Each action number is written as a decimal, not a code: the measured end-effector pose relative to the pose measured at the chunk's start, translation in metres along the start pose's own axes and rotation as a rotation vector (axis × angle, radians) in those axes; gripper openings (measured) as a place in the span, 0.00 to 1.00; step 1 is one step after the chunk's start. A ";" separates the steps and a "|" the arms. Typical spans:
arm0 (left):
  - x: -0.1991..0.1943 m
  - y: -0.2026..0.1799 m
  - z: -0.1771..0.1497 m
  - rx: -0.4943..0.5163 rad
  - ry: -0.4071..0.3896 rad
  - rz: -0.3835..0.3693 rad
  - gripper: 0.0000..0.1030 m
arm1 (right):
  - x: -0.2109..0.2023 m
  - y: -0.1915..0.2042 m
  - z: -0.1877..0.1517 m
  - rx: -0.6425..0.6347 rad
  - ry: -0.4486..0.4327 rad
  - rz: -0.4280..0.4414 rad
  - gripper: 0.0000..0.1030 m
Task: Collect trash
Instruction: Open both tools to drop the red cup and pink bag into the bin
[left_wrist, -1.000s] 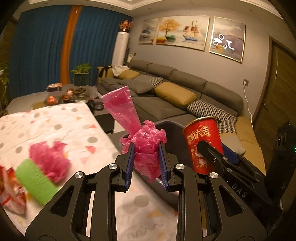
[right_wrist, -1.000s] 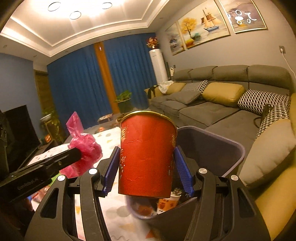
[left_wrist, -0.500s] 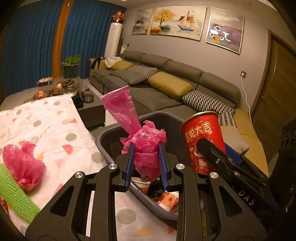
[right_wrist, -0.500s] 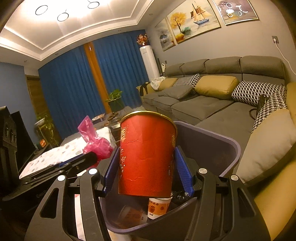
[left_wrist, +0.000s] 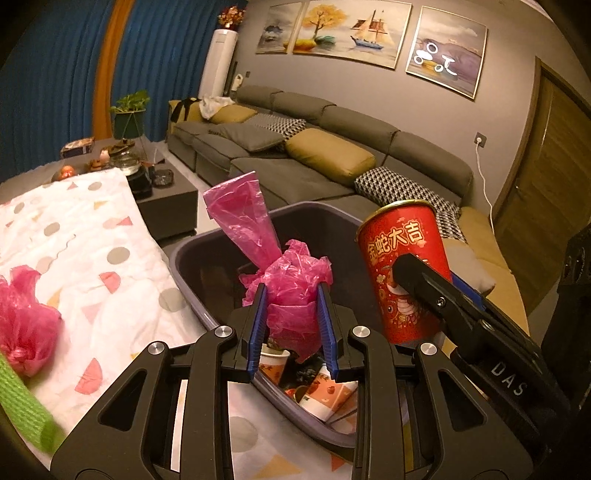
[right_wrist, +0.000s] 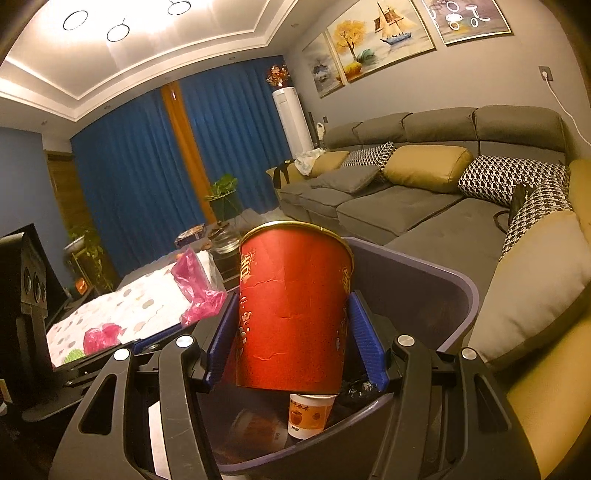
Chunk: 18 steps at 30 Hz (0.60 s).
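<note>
Pink plastic bag (left_wrist: 291, 291), crumpled, is pinched in the narrow jaws of the left gripper (left_wrist: 293, 332), which have just eased a touch, right over the purple bin (left_wrist: 184, 258). Beside it the right gripper (right_wrist: 291, 347) clamps a red paper cup (right_wrist: 291, 317) reading 金蛇大吉 above the bin too. Drop-off step, I reckon: both need to let go. Another pink bag (left_wrist: 26, 325) waits on the tablecloth (left_wrist: 85, 229).

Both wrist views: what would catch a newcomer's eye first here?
The tall red paper cup, clamped upright in the right gripper above the open purple bin. Next, the crumpled pink plastic bag pinched in the left gripper, also over the bin, where small paper cups already lie.
</note>
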<state>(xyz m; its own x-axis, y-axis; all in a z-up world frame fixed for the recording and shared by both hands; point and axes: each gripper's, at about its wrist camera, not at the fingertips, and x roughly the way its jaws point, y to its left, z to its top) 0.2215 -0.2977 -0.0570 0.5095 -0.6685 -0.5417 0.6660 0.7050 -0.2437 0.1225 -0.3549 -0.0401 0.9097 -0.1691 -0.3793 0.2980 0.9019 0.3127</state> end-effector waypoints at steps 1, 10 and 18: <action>0.001 0.001 0.000 -0.002 0.003 0.001 0.29 | 0.001 0.000 0.000 0.001 0.001 0.000 0.57; -0.007 0.020 -0.005 -0.031 -0.006 0.035 0.72 | 0.000 0.000 0.002 0.011 0.000 -0.007 0.58; -0.062 0.044 -0.013 -0.053 -0.093 0.166 0.87 | -0.001 0.010 0.003 -0.008 -0.006 -0.020 0.70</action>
<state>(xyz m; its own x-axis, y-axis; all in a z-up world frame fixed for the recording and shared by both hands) 0.2126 -0.2219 -0.0445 0.6598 -0.5596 -0.5015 0.5404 0.8171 -0.2008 0.1253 -0.3471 -0.0337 0.9052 -0.1893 -0.3805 0.3138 0.9016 0.2978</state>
